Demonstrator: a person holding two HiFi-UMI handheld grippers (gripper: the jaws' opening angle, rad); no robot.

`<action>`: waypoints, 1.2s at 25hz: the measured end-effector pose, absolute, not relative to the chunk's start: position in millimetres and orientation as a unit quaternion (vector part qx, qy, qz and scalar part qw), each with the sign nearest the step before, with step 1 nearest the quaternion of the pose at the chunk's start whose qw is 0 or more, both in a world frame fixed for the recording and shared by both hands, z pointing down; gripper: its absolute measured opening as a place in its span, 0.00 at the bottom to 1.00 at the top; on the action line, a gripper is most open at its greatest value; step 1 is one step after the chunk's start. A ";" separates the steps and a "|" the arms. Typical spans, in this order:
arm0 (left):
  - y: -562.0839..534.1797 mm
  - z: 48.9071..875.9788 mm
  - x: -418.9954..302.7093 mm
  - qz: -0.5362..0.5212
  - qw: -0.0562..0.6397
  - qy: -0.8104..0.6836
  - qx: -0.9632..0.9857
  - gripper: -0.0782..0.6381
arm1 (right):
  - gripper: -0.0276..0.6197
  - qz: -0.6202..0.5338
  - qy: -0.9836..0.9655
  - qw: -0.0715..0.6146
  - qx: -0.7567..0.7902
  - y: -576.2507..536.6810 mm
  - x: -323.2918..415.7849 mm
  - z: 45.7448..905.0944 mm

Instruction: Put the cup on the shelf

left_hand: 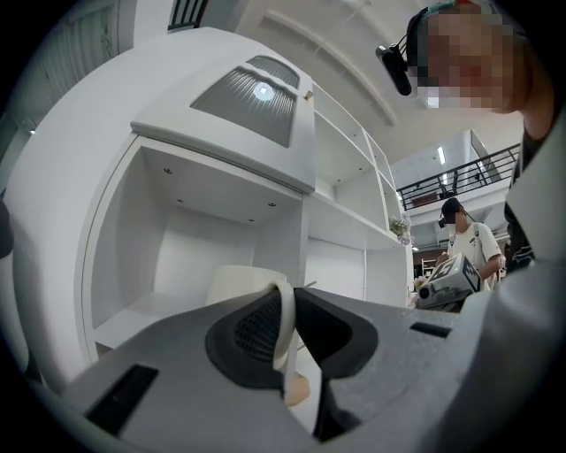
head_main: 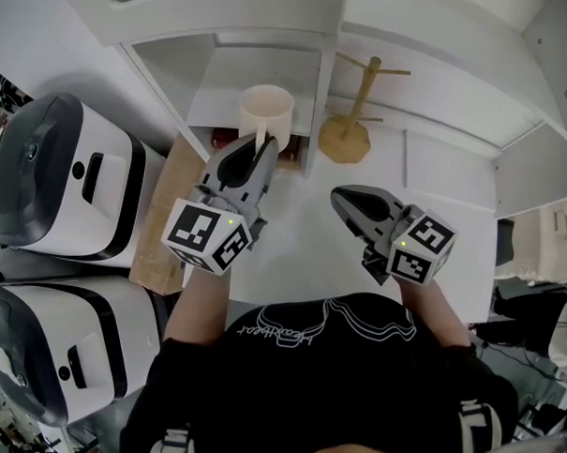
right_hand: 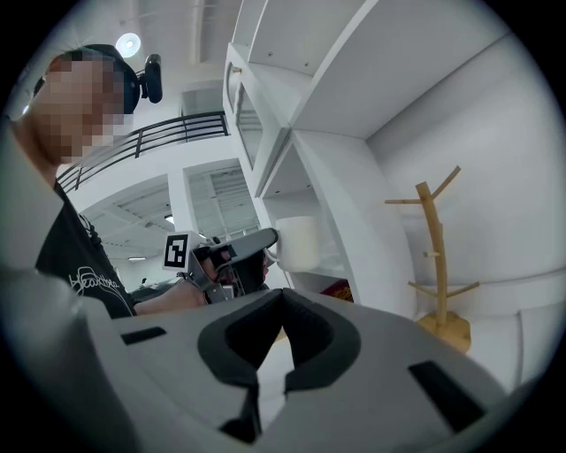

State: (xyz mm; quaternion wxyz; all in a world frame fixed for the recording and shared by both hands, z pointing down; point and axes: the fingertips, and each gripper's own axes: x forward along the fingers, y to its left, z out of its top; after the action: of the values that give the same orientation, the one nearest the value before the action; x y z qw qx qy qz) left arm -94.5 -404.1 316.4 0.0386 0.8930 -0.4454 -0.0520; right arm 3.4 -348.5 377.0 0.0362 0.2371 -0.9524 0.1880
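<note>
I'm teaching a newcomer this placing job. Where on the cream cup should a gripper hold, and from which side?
By the handle of the cup, as the left gripper does: a thin loop jutting away from the shelf; the body is wide. Come level from the table side.

We are losing the cream cup's [left_hand: 232,285] lower half behind the left gripper [left_hand: 285,296]. We are failing to name a dark red thing [right_hand: 340,290] half tucked under the shelf [right_hand: 354,195]. We are seeing both white appliances [head_main: 60,178] being cut off at the picture's left edge.
</note>
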 end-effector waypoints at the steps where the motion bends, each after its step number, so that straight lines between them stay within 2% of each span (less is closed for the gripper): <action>1: -407.5 317.5 -95.3 -0.052 0.039 -0.446 0.892 0.17 | 0.05 0.188 -0.952 0.036 0.238 -350.8 4.1 377.2; 30: -482.8 349.0 -100.9 0.004 0.025 -0.453 0.891 0.17 | 0.05 0.210 -0.939 0.052 0.267 -371.6 16.9 402.8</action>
State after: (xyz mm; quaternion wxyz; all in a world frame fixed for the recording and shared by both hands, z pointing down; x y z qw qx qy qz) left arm -100.9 -482.8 349.0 0.0253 0.8911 -0.4532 0.0036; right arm 16.9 -371.6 402.8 0.0518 0.2667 -0.9391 0.2103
